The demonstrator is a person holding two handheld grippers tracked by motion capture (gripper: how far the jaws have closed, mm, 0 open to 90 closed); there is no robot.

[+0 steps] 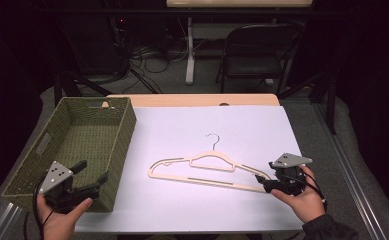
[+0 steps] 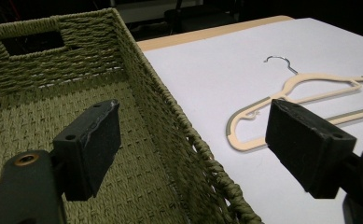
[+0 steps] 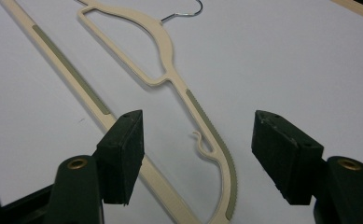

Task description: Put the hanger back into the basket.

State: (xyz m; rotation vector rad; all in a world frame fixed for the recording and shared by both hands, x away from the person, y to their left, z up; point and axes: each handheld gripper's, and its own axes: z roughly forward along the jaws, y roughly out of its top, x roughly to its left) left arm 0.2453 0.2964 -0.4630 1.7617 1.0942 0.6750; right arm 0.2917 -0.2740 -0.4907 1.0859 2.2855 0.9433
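Cream hanger (image 1: 209, 170), one; woven basket (image 1: 113, 155), one

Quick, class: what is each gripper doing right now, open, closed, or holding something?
Left gripper: open, holding nothing, jaws either side of the green woven basket wall.
Right gripper: open, holding nothing, over the cream plastic hanger end.

A wooden table (image 1: 192, 100) carries a white sheet (image 1: 242, 130) that covers most of its top, leaving a strip of bare wood along the far edge. A cream plastic hanger (image 1: 202, 172) with a metal hook lies flat on the sheet, toward its near right part, hook pointing to the far side. A green woven basket (image 1: 124, 132) with handle holes stands on the left side of the table, its right wall beside the sheet's left edge.
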